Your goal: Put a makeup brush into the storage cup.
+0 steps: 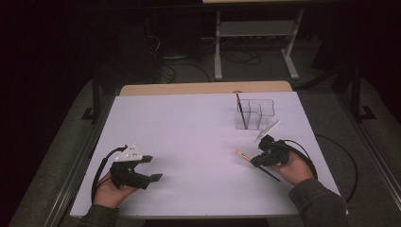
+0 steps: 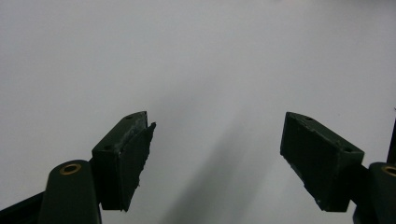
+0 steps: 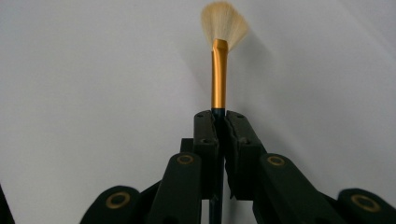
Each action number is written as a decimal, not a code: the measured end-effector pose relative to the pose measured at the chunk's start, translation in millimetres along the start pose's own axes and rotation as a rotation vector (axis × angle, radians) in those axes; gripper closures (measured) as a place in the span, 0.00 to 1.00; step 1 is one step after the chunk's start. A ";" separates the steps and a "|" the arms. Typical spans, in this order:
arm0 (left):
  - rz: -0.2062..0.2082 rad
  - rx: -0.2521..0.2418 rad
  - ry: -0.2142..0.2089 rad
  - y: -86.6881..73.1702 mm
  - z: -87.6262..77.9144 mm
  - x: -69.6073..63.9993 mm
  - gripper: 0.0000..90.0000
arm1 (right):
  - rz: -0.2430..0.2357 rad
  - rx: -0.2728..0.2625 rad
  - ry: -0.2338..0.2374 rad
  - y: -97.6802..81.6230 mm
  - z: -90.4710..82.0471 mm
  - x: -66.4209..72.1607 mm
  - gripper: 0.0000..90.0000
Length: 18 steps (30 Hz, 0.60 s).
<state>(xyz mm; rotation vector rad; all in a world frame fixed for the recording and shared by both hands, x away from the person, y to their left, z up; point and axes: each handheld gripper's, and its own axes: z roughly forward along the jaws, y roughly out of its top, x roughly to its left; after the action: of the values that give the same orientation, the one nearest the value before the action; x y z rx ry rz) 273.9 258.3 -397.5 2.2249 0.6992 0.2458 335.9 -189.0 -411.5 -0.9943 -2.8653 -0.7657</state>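
Note:
A fan brush (image 3: 219, 70) with pale bristles, a gold ferrule and a dark handle is clamped between the jaws of my right gripper (image 3: 221, 116). In the high view that right gripper (image 1: 259, 158) sits at the table's right, the brush (image 1: 244, 154) pointing left out of it and its dark handle trailing back toward the hand. My left gripper (image 1: 150, 168) rests at the near left, jaws wide apart with nothing between them. In its own view the left gripper (image 2: 217, 158) looks over bare white surface.
A clear plastic organiser (image 1: 255, 113) with compartments stands at the back right of the white table (image 1: 189, 127); a dark brush (image 1: 241, 109) stands upright in its left compartment. Black cables trail from both grippers. The table's wooden far edge (image 1: 203, 88) runs behind.

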 end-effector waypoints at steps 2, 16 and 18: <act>-0.007 -0.008 -0.003 0.4 1.5 -0.8 0.26 | -0.006 -0.010 0.000 -0.5 -2.0 0.3 0.92; 0.001 -0.010 -0.006 1.7 4.2 -1.9 0.26 | -0.005 -0.081 0.016 -5.2 -14.3 2.8 0.92; -0.001 -0.010 -0.008 1.8 4.3 -2.2 0.26 | -0.004 -0.094 0.019 -6.2 -15.2 2.9 0.92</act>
<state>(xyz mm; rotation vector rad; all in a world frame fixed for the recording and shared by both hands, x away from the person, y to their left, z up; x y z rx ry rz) 274.5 253.4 -399.0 2.2151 0.6931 0.2390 327.8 -198.4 -400.4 -0.9851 -2.8395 -0.9130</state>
